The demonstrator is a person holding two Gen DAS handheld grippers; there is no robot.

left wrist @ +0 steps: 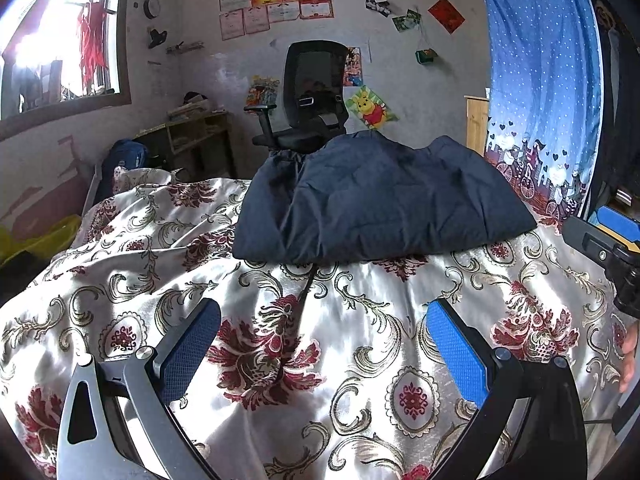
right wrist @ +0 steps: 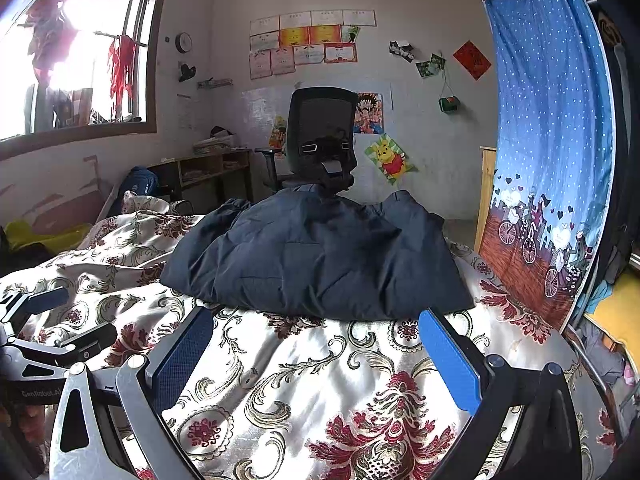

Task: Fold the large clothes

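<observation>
Jacket [left wrist: 380, 196], one only, dark navy and puffy, sits bundled on the far half of the bed, on the floral bedspread [left wrist: 320, 312]. It looks folded over at least once, edges tucked under, with a thin cord [left wrist: 308, 280] trailing toward us; by my reading the fold is well along, though the lumpy top may need a last tuck or a smoothing pass. Two grippers, both short of the cloth. Left gripper [left wrist: 322, 354] hangs with fingers spread wide, nothing between them. Right gripper [right wrist: 316, 364] too: released, empty, nearly at the jacket's near edge. Behind the bundle, one black office chair [right wrist: 322, 136]; at right, one blue curtain [right wrist: 548, 120].
</observation>
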